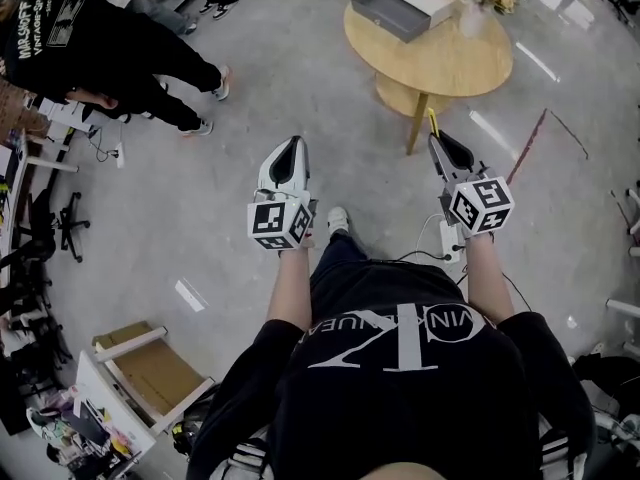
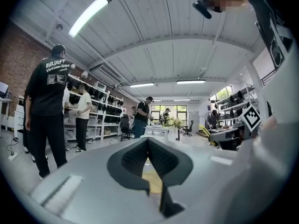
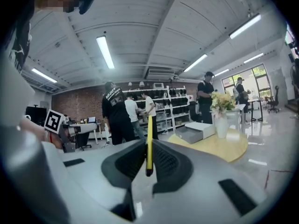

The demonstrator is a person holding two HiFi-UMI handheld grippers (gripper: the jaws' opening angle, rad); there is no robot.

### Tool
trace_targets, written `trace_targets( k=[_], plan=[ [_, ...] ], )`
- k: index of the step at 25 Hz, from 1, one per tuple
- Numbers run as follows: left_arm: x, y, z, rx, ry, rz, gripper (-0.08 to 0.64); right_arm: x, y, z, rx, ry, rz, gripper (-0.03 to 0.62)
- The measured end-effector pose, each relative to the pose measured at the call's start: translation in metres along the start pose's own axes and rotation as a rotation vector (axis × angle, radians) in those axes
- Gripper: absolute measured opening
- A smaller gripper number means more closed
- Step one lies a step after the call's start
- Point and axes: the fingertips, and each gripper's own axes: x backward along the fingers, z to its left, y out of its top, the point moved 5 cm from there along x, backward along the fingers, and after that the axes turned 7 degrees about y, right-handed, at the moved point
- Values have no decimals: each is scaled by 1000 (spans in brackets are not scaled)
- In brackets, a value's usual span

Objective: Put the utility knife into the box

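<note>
The utility knife (image 3: 149, 125) is a thin yellow body, clamped upright in the right gripper (image 3: 148, 143), with its upper end projecting past the tips. The box (image 1: 405, 6) is a shallow grey tray, open on top, with a white part touching it. It rests on the round wooden table (image 1: 450, 63), at 12 o'clock from the knife in the head view, well apart from it.

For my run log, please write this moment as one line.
right gripper: shut on utility knife | left gripper: shut, empty | box: on round table, not yet reached
</note>
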Motion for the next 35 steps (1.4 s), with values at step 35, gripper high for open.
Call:
trace_targets(
  k=[35],
  plan=[
    [-183,-11,164,25,-204,81,11,-216,20,-36,-69,-153,29,54]
  ],
)
